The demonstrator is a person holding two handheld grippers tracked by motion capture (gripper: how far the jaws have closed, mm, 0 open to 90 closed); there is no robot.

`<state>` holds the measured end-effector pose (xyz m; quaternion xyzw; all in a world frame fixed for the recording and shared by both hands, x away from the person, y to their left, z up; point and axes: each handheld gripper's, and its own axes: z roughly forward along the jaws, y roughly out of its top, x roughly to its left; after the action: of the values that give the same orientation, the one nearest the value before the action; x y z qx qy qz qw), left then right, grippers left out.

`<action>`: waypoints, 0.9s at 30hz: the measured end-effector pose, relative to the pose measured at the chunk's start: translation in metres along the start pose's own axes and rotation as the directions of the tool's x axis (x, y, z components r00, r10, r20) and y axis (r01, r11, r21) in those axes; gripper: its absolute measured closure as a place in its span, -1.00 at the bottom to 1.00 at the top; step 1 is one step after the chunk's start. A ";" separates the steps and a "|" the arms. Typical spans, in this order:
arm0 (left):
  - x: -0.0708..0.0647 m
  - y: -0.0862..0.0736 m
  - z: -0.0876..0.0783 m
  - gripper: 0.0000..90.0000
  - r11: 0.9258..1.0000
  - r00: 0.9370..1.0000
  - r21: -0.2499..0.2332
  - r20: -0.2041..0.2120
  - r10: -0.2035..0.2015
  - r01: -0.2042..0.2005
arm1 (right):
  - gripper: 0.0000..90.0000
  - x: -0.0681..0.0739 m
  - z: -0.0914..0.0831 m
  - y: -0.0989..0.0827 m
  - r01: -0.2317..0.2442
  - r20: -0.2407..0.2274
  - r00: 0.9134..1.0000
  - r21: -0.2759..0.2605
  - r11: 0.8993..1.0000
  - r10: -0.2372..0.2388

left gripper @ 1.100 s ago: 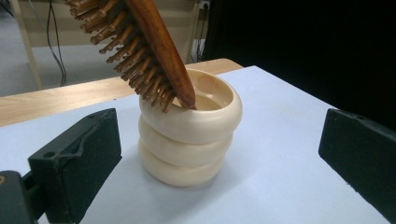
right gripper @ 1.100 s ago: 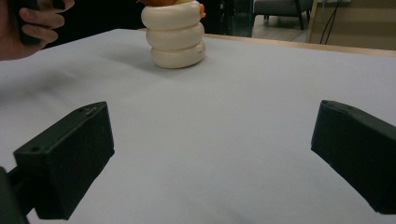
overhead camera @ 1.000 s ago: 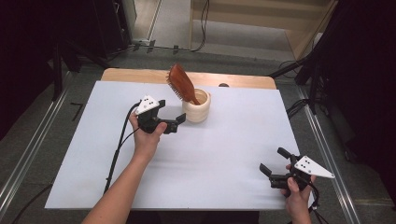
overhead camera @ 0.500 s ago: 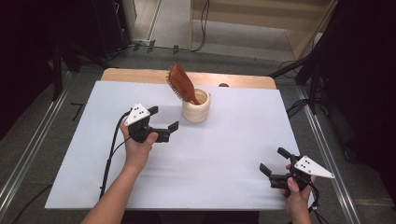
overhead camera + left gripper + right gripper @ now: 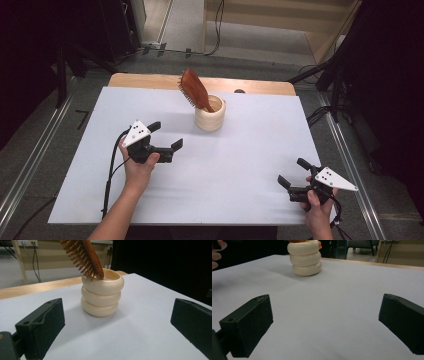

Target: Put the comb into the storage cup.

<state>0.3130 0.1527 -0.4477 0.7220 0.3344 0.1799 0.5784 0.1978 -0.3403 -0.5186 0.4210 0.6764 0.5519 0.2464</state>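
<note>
Since the hairbrush (image 5: 194, 90) leans head-up in the ribbed cream holder (image 5: 210, 114) at the counter's (image 5: 240, 150) twelve o'clock, I hold my left gripper (image 5: 165, 135) at its seven o'clock, fingers spread, empty; right gripper (image 5: 290, 172) at four, also spread.

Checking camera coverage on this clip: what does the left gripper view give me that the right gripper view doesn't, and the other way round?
The left gripper view alone shows the hairbrush clearly: wooden bristles, head tilted, lower end inside the cream ringed holder, seen close. The right gripper view alone shows fingers of the person's other hand at its top left edge and a chair in the background; the holder there is farther off, its top cut by the frame. Both show the holder standing on the white table cover, and each camera's own jaws wide open.
</note>
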 end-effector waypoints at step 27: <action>0.006 -0.022 -0.048 -1.00 0.999 0.998 0.005 -0.060 0.035 -0.035 | -1.00 0.001 0.000 0.000 0.002 0.004 1.000 0.004 1.000 -0.002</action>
<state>0.2802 0.1932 -0.4572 0.7233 0.3393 0.2107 0.5633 0.1975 -0.3397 -0.5186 0.4217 0.6775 0.5495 0.2476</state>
